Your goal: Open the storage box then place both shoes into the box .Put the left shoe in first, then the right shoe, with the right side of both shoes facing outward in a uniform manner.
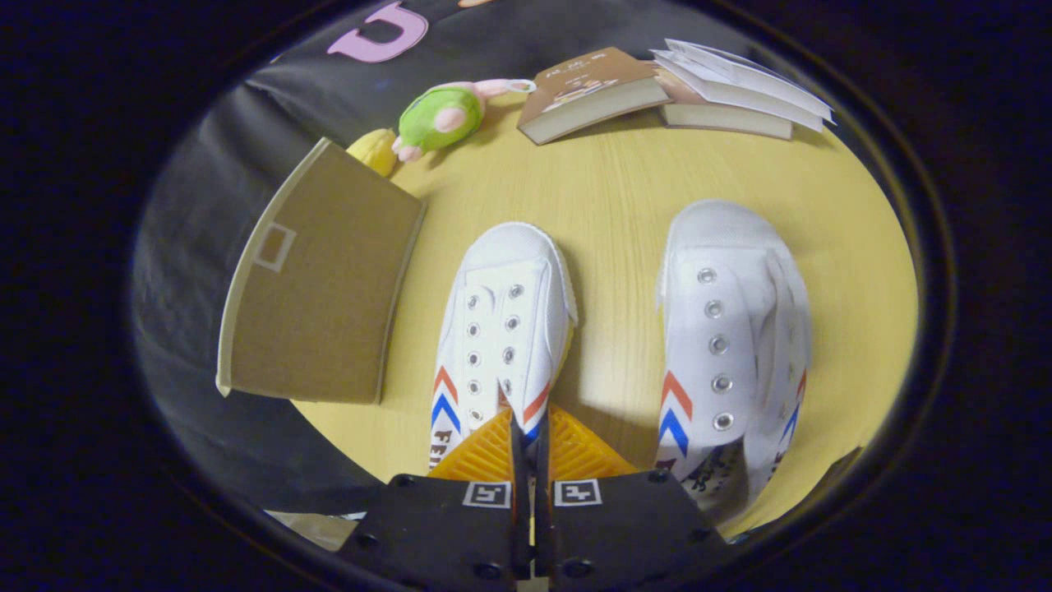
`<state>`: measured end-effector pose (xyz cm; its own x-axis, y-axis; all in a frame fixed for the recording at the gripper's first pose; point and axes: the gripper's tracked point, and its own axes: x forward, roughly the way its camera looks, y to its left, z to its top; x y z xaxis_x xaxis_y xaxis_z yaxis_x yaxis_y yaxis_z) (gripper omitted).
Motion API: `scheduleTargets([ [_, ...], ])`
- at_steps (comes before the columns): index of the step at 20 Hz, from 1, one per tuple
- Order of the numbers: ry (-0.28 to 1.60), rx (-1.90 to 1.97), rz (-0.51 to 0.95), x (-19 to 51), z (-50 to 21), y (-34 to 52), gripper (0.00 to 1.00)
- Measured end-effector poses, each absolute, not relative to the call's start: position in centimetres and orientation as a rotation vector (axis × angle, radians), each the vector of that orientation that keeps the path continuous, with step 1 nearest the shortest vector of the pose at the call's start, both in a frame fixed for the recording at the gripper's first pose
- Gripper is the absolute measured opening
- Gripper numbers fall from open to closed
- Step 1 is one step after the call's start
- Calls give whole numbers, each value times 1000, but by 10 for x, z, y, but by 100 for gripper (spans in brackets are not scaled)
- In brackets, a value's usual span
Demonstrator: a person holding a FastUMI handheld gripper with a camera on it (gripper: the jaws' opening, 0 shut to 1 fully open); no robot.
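Tool pinched on the left shoe's heel end

The tool (530, 436) has its fingers drawn nearly together, with only a thin slit between them, and the near edge of the left shoe (501, 329) appears caught in that slit. That shoe points toe away on the wooden bench (608, 197). The right shoe (727, 345) stands just to its right, apart from it, tilted slightly. Left of both, the brown storage box (316, 279) shows its lid side. Farther off lie a green plush toy (440, 115) and two books (592, 90).
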<state>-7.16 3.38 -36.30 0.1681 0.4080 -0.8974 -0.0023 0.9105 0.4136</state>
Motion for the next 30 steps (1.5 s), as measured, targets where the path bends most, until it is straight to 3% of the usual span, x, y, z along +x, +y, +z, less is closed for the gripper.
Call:
scheduleTargets([
  [15, 1216, 529, 225, -15, -253, 72, 6],
  [23, 1133, 522, 310, 27, -193, 135, 5],
  [30, 1143, 479, 404, 32, -189, 214, 5],
])
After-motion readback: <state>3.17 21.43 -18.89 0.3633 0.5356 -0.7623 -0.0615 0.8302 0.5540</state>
